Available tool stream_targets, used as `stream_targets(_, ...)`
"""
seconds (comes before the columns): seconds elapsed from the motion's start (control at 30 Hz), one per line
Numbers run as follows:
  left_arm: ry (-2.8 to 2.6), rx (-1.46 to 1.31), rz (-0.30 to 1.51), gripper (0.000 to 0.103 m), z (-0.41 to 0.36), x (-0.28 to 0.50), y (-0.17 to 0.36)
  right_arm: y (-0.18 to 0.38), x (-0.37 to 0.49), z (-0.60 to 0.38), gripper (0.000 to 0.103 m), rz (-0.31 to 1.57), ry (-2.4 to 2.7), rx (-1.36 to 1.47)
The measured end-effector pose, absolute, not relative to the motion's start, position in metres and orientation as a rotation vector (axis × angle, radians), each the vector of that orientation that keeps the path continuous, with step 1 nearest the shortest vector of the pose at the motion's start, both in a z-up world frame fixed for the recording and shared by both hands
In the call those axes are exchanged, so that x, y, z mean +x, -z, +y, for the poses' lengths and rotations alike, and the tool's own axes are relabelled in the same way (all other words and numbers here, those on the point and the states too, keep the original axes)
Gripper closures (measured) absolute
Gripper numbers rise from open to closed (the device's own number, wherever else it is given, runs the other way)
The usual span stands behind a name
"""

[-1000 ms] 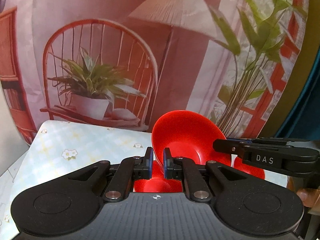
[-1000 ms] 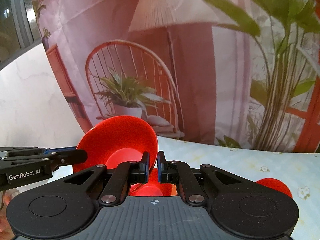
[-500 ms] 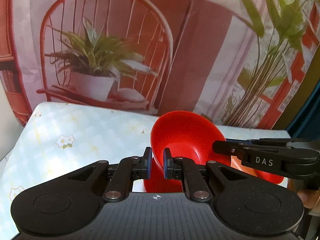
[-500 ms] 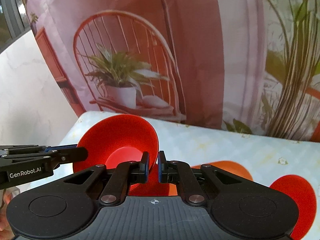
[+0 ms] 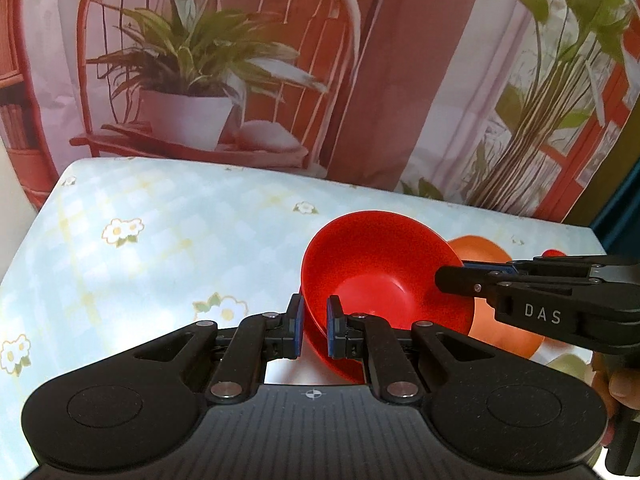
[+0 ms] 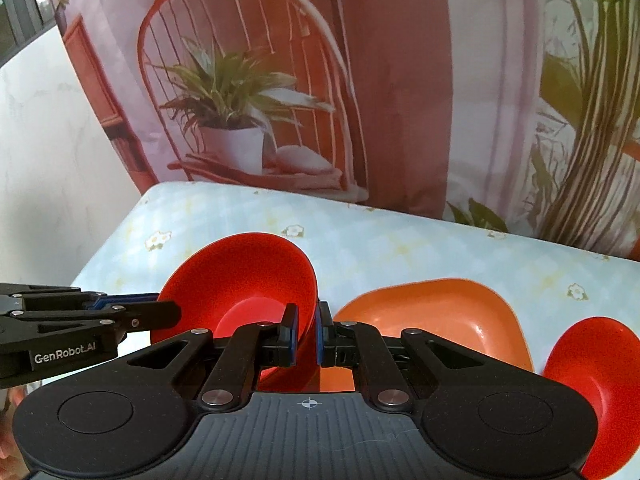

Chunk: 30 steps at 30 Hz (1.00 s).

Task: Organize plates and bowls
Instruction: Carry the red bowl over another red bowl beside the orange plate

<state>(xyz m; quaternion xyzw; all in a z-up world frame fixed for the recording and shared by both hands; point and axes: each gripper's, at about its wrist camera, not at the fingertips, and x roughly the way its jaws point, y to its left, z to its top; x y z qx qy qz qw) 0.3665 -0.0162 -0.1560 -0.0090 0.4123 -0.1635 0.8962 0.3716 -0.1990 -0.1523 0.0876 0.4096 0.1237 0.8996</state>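
Note:
A red bowl is held between both grippers above the table. My left gripper is shut on its left rim. My right gripper is shut on its right rim; the bowl shows in the right wrist view. The right gripper also shows in the left wrist view, and the left gripper in the right wrist view. An orange plate lies on the table just right of the bowl, also seen in the left wrist view. A second red bowl sits at the far right.
The table has a pale blue floral cloth. A printed backdrop with a chair and plants hangs right behind its far edge. A white wall stands to the left.
Both grippers have come down with the red bowl toward the table. The orange plate and the second red bowl have come into fuller view.

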Motion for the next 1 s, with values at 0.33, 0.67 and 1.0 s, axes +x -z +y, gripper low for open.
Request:
stream_targets(0.33, 0.336, -0.004, 0.859, 0.092, -0.016, 0.364, 0.16, 0.158, 0.366, -0.193, 0.094, 0.851, -0.258, 0.134)
stream_targets(0.67, 0.31, 0.017, 0.834, 0.09, -0.017, 0.36, 0.155, 0.159, 0.361, -0.2, 0.087, 0.842, -0.244, 0.125)
stream_targets(1.0, 0.373, 0.033, 0.764, 0.088, -0.049, 0.344, 0.129, 0.143, 0.338, -0.253, 0.087, 0.762, -0.192, 0.129)
